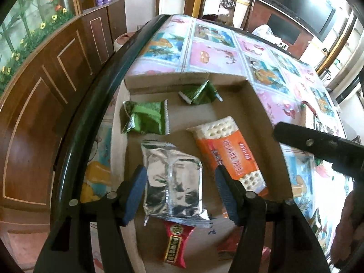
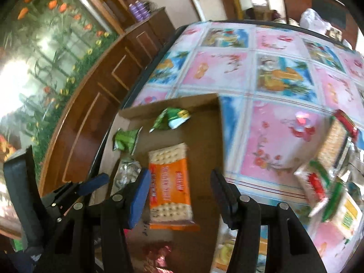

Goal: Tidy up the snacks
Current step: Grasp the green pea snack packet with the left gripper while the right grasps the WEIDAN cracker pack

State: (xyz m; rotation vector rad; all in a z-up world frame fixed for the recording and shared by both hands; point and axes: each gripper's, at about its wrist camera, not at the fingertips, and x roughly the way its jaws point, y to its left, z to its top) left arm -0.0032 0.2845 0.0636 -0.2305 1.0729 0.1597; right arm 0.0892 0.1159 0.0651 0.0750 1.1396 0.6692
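Note:
A shallow cardboard box (image 1: 166, 80) sits on the table near its left edge. Inside lie two green packets (image 1: 147, 119), a silver foil packet (image 1: 175, 179), an orange cracker pack (image 1: 229, 152) and a red packet (image 1: 175, 243). My left gripper (image 1: 179, 173) hovers open over the silver packet, which lies flat in the box with the blue pads clear of it. My right gripper (image 2: 179, 175) is open above the orange cracker pack (image 2: 170, 188), which rests on the box floor (image 2: 202, 141). Nothing is held.
Several loose snack packs (image 2: 327, 182) are piled on the flowered tablecloth (image 2: 273, 141) to the right of the box. A wooden cabinet (image 1: 45, 104) runs close along the table's dark left rim (image 1: 95, 104). A chair (image 1: 227, 2) stands at the far end.

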